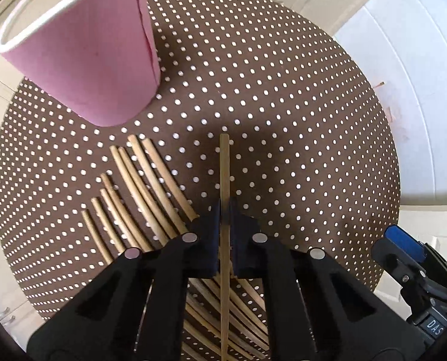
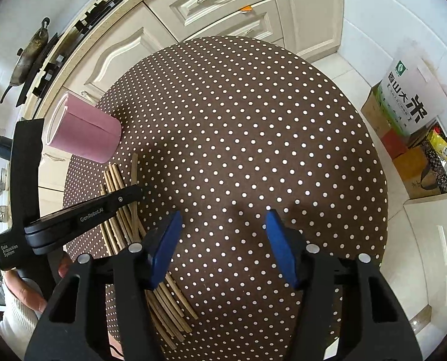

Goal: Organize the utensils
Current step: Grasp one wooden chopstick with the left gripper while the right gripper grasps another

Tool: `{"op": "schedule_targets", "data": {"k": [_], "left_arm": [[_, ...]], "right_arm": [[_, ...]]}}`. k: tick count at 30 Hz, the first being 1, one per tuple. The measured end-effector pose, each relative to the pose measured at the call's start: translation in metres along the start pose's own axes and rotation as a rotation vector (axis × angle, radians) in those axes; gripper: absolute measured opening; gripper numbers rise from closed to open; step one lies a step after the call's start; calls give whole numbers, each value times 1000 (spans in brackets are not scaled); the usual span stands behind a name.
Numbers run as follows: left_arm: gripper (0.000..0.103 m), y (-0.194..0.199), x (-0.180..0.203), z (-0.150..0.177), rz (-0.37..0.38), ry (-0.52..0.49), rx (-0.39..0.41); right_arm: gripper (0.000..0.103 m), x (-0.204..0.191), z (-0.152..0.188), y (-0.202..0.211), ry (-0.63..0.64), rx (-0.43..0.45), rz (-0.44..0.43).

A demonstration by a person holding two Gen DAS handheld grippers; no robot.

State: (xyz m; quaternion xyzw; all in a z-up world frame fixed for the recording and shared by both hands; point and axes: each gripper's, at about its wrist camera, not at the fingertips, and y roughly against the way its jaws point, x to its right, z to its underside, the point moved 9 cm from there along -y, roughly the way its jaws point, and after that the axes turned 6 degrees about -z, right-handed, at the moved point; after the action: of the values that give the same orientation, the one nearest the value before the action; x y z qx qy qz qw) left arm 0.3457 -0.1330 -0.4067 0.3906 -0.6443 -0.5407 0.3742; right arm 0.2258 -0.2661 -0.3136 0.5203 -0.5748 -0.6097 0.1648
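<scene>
Polka-dot brown counter [image 1: 283,90] with a pink cup [image 1: 82,51] and a bundle of chopsticks [image 1: 139,192].
Left wrist view: the left tongs [image 1: 225,213] are pinched tight on a single chopstick [image 1: 224,168], right of the bundle, the cup standing far left. Right wrist view: the right tongs [image 2: 223,228] stand partly apart over bare cloth, nothing between them; the bundle lies at near left, the cup beyond it.

Two wrist cameras looking steeply down
Both are sharing the polka-dot table [image 1: 283,96], pink cup [image 2: 85,138] and chopsticks [image 1: 139,186]; left is sitting nearer.
</scene>
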Motion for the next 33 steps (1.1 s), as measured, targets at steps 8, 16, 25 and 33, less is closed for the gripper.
{"op": "schedule_targets", "data": {"k": [8,16,25,33], "left_arm": [[6,58,-20,14,25,43,39],[6,113,-58,35,55,159,91],[7,158,-102,65,70,301,131],[7,120,-134,72,70,403,106]], "right_arm": [[51,-32,1,-7,75,-22,-60],[39,-77,14,-36,212,-118,-119],[25,-108,33,-74,336,-196,-84],[16,-115,37,-106,400,-230,20]]}}
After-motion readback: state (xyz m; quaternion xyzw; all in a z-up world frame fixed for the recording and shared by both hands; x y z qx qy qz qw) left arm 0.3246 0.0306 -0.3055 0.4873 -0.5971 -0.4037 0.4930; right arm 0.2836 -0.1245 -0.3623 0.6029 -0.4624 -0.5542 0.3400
